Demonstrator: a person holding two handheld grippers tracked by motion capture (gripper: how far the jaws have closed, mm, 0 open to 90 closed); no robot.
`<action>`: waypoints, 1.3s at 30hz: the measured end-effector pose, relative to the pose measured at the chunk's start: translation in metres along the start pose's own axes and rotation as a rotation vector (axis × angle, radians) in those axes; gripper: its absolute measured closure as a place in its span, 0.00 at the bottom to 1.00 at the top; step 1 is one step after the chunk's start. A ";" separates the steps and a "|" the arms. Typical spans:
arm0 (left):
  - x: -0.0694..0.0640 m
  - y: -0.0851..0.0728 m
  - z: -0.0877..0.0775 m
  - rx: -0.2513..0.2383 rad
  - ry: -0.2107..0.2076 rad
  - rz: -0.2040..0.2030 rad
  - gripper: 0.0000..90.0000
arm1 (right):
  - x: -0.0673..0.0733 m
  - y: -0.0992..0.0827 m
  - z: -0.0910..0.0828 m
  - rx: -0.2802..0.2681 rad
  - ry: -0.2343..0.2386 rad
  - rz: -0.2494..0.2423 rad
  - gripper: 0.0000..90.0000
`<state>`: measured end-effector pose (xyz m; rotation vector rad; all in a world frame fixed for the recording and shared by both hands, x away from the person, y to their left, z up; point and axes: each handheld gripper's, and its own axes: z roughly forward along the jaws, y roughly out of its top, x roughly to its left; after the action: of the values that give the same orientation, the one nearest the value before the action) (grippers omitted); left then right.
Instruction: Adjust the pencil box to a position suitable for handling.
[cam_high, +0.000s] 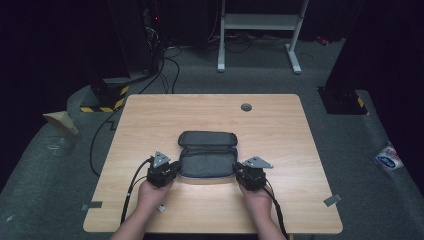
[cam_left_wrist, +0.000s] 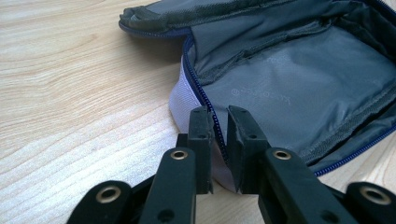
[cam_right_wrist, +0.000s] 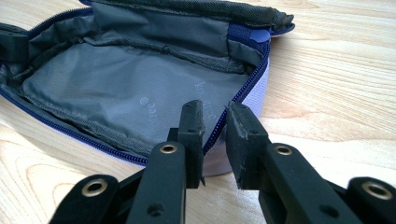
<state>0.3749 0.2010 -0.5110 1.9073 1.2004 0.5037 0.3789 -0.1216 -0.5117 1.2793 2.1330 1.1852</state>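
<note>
Pouch (cam_high: 208, 156): grey fabric zip case, lying unzipped and spread flat at the centre of the high view, on the wooden table (cam_high: 150, 115).
Left gripper (cam_left_wrist: 219, 122): jaws closed on the pouch's zippered rim at its left corner, edge pinched between the pads.
Right gripper (cam_right_wrist: 214, 120): jaws closed on the rim at the opposite corner, blue zip line (cam_right_wrist: 236, 100) running between them.
Handling: likely light, soft and floppy; thin lining will sag and fold when lifted.
Grip spot: the stitched zipper edge looks stiffest, so the corners suit best.
Risk: smooth nylon may slip from the pads.
</note>
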 end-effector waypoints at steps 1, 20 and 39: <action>0.000 0.001 0.000 -0.002 -0.003 -0.005 0.85 | 0.000 0.001 0.000 0.000 0.000 0.002 0.82; -0.002 0.010 -0.008 -0.084 -0.005 -0.016 0.63 | 0.002 0.018 -0.010 -0.064 0.025 0.002 0.67; 0.026 -0.012 -0.051 -0.078 0.017 0.025 0.62 | -0.017 -0.001 -0.038 -0.057 -0.031 -0.001 0.60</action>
<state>0.3452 0.2484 -0.4926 1.8572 1.1522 0.5731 0.3615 -0.1545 -0.4922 1.2643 2.0627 1.2087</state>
